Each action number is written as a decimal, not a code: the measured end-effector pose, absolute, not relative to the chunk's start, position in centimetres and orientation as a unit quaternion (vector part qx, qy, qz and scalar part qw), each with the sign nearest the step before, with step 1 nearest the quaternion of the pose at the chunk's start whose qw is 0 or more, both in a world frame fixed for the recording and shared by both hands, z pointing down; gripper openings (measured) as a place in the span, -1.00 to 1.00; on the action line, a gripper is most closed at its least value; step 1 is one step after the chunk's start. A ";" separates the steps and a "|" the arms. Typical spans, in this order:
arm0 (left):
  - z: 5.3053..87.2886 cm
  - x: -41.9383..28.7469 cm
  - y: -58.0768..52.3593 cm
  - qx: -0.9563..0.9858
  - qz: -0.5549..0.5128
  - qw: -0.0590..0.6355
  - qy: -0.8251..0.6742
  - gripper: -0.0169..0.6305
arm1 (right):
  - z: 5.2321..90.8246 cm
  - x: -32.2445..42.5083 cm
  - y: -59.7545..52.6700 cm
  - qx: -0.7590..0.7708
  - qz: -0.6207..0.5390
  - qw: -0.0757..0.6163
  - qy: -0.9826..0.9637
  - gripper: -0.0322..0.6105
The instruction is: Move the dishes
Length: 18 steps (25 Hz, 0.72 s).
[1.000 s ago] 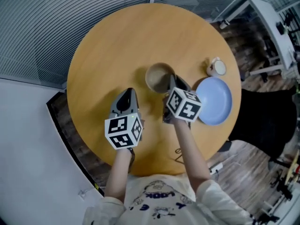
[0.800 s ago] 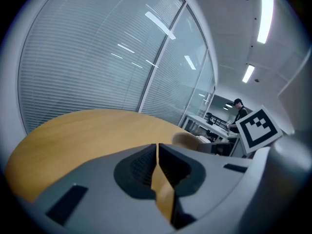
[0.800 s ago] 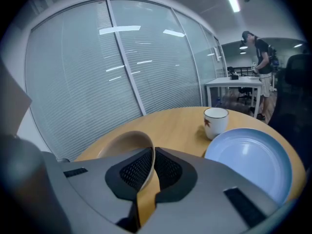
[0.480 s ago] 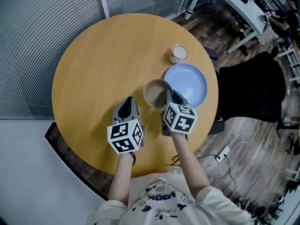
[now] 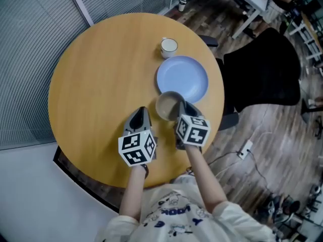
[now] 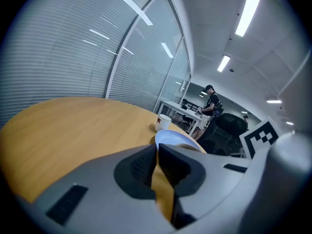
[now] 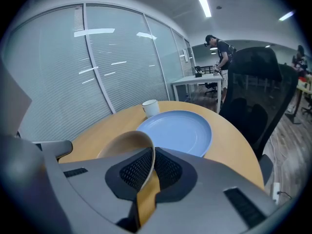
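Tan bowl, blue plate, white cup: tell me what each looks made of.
Tan bowl: thin matte wall, no gloss, probably plastic or melamine; the right gripper pinches its rim. Blue plate: smooth, soft sheen, plastic or glazed ceramic; can't tell which. White cup: looks like glazed ceramic, though too small to be sure.

The bowl (image 5: 167,105) is tan, plate (image 5: 182,78) pale blue, cup (image 5: 169,46) white (red mark), table (image 5: 101,74) honey-brown.
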<state>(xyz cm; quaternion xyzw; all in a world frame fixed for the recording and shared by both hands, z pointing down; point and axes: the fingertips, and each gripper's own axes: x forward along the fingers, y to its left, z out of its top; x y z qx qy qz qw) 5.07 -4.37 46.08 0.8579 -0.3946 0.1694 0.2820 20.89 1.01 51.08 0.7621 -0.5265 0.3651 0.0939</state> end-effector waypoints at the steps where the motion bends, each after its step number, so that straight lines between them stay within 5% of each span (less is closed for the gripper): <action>1: 46.2 5.4 -4.1 0.860 0.173 0.280 -0.391 -0.90 | 51.4 21.1 1.4 0.762 0.369 0.095 -0.524 -0.85; 18: 48.5 6.5 -1.8 0.860 0.204 0.286 -0.370 -0.90 | 56.3 20.1 3.6 0.743 0.415 0.107 -0.514 -0.85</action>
